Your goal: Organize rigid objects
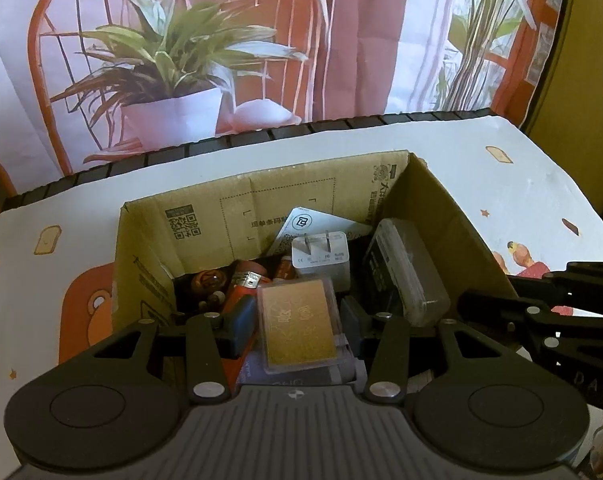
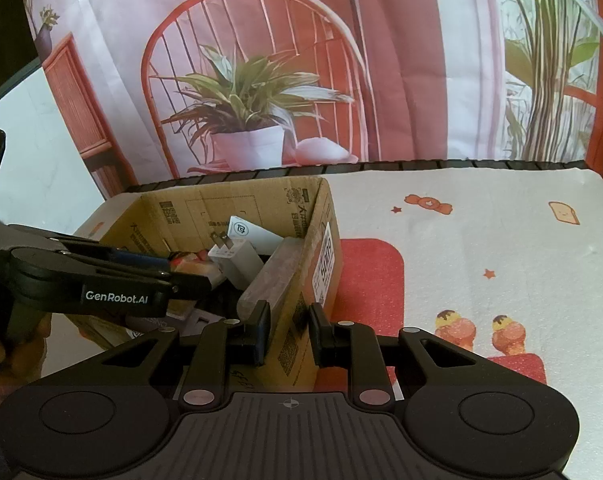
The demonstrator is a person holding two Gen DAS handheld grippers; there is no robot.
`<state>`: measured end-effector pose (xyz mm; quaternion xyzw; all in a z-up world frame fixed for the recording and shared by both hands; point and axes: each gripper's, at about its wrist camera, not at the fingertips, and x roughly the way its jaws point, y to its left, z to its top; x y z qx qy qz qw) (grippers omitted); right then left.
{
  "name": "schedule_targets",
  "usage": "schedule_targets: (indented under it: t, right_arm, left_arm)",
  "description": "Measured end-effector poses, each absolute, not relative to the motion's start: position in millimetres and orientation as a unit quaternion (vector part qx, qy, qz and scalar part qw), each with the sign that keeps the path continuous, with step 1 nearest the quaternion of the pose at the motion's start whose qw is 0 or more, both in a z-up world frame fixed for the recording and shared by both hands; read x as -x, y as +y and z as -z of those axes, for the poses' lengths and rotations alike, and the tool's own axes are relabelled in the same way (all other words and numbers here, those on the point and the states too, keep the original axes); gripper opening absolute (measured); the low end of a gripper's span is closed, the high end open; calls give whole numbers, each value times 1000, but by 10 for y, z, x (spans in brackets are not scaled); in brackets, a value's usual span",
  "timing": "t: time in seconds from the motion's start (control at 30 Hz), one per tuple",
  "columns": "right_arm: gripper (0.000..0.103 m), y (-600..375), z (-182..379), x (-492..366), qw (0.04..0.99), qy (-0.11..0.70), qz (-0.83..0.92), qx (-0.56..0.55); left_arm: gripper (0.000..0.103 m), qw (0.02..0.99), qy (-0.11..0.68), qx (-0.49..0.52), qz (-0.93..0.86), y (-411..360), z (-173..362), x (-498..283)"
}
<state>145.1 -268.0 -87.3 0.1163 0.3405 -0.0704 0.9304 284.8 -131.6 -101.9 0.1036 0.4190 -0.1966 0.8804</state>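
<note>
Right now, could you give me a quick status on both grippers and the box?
Left gripper open around gold case in box. Right gripper open, astride box wall. Charger beyond, clear.

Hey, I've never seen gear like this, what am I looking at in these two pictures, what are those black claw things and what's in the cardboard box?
The black claws are two-finger grippers, one held in each of a person's hands. Each carries a wide-angle camera that looks forward along its fingers, so one picture comes from the left gripper and the other from the right gripper.

A cardboard box stands on a table under a cartoon-print cloth. In it lie a white plug adapter, a gold card in a clear case, a clear plastic case, a white card and some red and orange items I cannot identify.

The left gripper hangs open over the box, its fingers either side of the gold card. Whether they touch it is unclear. The right gripper straddles the box's side wall, holding nothing visible.
</note>
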Motion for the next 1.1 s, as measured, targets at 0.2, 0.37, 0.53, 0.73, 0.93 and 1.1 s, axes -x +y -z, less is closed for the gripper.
schedule_targets:
  t: [0.2,0.37,0.53,0.73,0.93,1.1]
  right_arm:
    - [21,-2682,874,-1451,930,341,71,-115]
    - [21,-2674,872,-1456,930,342,73,-113]
    - [21,-2650,855,-1455,929,344,79,-108]
    - [23,-2625,830,-1450,928,347,83,-105]
    - [35,-2575,783,-1442,929,348,84,-97]
    - [48,-2550,717,-1420,930,344,89,-90]
  left_arm:
    - [76,892,396,-100,191,-1250,914,-2765]
    - [98,909,365,-85,184,-1105,751,-2628]
    - [103,918,352,-65,173,-907,625,-2535]
    - [103,926,342,-58,149,-715,510,-2456]
    - [103,929,344,-48,125,-621,470,-2434]
    - [103,932,337,-47,125,-604,439,-2389]
